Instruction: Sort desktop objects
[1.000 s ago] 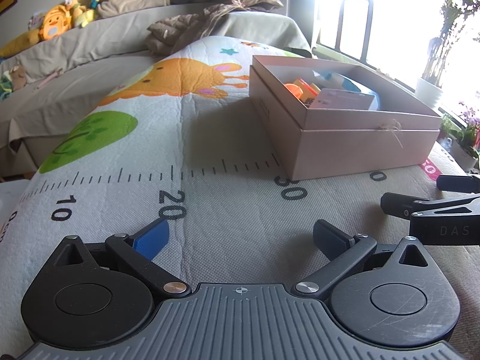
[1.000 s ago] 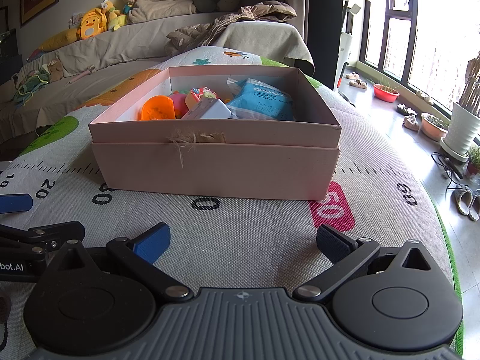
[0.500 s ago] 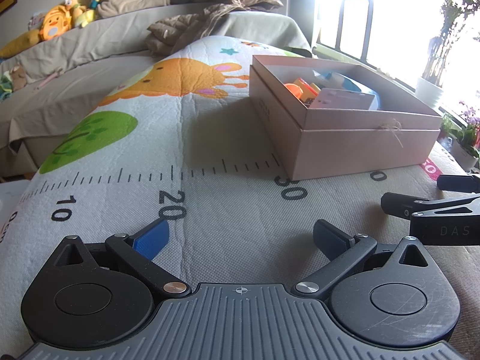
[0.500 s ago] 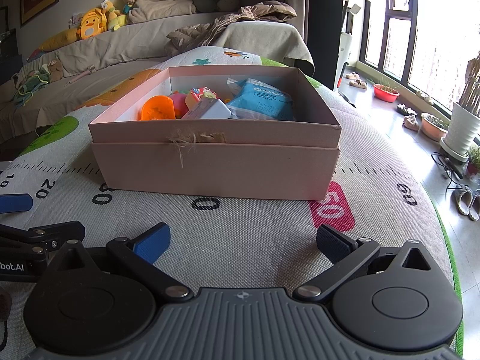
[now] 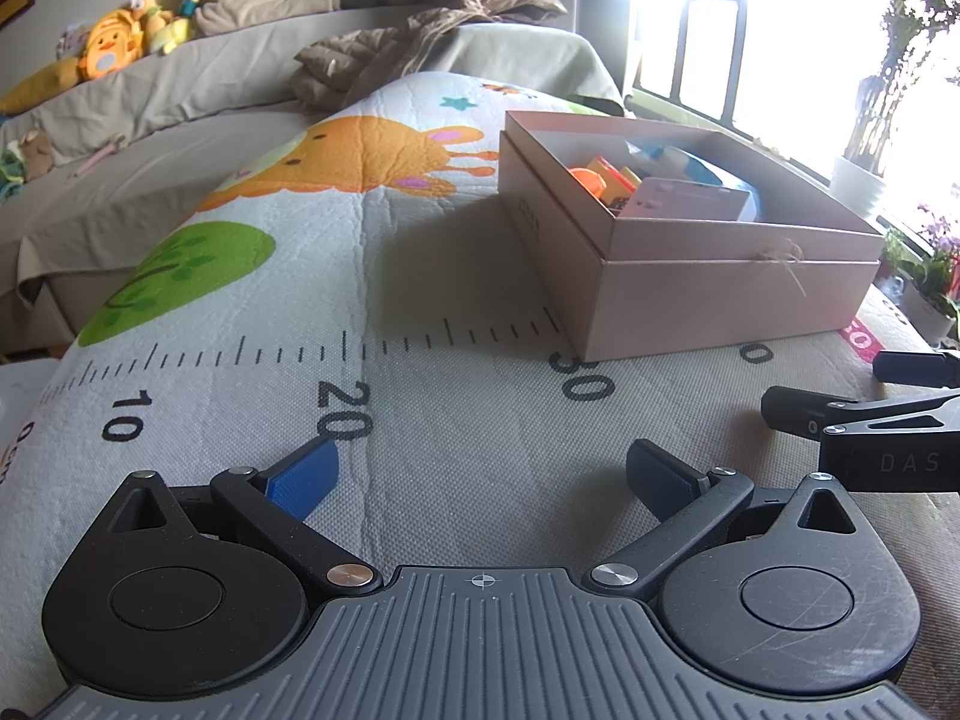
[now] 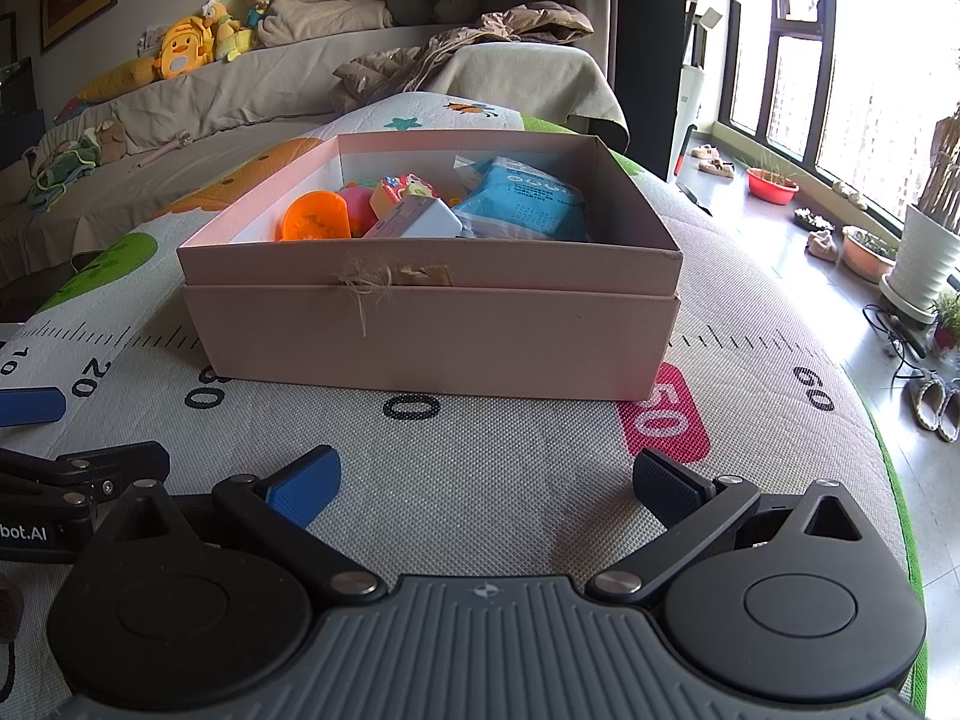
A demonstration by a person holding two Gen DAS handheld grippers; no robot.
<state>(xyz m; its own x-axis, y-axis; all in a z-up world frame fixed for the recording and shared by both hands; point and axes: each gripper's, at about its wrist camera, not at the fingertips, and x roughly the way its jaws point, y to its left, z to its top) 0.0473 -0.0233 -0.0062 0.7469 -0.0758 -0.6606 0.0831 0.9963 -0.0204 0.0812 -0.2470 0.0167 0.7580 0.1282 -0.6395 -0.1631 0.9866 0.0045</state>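
A pink cardboard box (image 6: pixel 432 324) (image 5: pixel 708 300) stands open on the printed mat. Inside it lie an orange cup (image 6: pixel 315 217), a blue packet (image 6: pixel 528 204), a white block (image 6: pixel 414 222) and small colourful toys (image 6: pixel 399 189). My left gripper (image 5: pixel 480 471) rests low over the mat near the 20 mark, open, nothing between its fingers. My right gripper (image 6: pixel 486 474) sits in front of the box near the 40 mark, also open and holding nothing. Each gripper shows at the edge of the other's view: the right one (image 5: pixel 864 414), the left one (image 6: pixel 54 438).
The mat (image 5: pixel 420 408) bears a ruler scale, a giraffe and a green tree. A covered sofa (image 6: pixel 240 96) with plush toys (image 6: pixel 180 54) and a crumpled jacket (image 6: pixel 468 42) lies behind. Right of the mat are tiled floor, plant pots (image 6: pixel 924 252) and slippers (image 6: pixel 936 402).
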